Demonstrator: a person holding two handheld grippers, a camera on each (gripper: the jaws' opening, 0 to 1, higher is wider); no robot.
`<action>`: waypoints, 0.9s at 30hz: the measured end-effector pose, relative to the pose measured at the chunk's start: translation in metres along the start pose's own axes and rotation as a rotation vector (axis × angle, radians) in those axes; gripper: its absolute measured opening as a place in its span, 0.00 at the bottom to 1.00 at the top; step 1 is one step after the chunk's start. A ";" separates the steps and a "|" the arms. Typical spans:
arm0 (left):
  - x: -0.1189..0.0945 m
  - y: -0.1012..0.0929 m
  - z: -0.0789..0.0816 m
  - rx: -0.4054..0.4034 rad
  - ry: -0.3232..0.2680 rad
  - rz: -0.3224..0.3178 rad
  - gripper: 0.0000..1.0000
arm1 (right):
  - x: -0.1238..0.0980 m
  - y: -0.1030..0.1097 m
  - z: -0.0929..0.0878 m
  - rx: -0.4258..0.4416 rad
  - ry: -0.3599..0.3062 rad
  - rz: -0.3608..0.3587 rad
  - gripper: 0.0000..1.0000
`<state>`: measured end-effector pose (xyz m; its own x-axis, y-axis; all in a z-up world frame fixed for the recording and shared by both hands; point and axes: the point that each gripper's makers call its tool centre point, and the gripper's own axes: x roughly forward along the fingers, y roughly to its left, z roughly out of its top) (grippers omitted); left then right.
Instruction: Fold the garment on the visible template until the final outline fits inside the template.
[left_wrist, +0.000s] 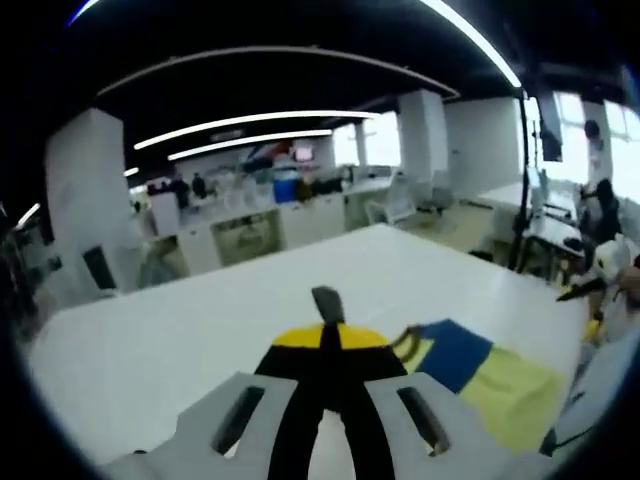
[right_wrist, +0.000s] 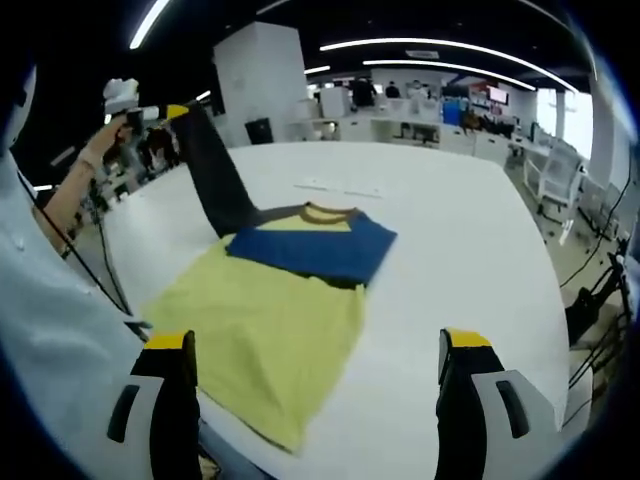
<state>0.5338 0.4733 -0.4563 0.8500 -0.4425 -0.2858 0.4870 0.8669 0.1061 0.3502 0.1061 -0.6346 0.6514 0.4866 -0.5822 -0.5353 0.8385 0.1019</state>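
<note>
Garment (right_wrist: 290, 300) lies between right gripper's (right_wrist: 315, 400) spread jaws; left gripper (left_wrist: 330, 345) pinches its dark sleeve (right_wrist: 215, 170).

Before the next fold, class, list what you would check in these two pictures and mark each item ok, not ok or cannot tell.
1. Left gripper has a firm hold: ok. It is shut on a dark sleeve, lifted up off the table.
2. Right gripper is free for the next grab: ok. Its fingers stand wide apart, holding nothing.
3. Shirt is wholly on the table: not ok. Its near yellow edge seems to hang past the table edge.
4. Shirt is partly folded: ok. A blue part lies over the yellow.
5. Template can be seen under the shirt: cannot tell.
</note>
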 end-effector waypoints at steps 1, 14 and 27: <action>0.003 -0.005 0.002 0.013 0.001 -0.009 0.00 | 0.000 0.000 0.000 0.001 -0.001 -0.002 1.00; 0.028 -0.037 0.009 0.031 -0.005 -0.105 0.00 | -0.001 -0.002 -0.001 0.004 0.004 -0.009 1.00; 0.051 -0.066 0.010 0.061 0.008 -0.185 0.00 | -0.001 -0.003 0.002 0.001 0.003 -0.008 1.00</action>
<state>0.5463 0.3911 -0.4686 0.7435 -0.5908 -0.3134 0.6461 0.7556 0.1081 0.3518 0.1031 -0.6328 0.6540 0.4795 -0.5851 -0.5298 0.8424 0.0981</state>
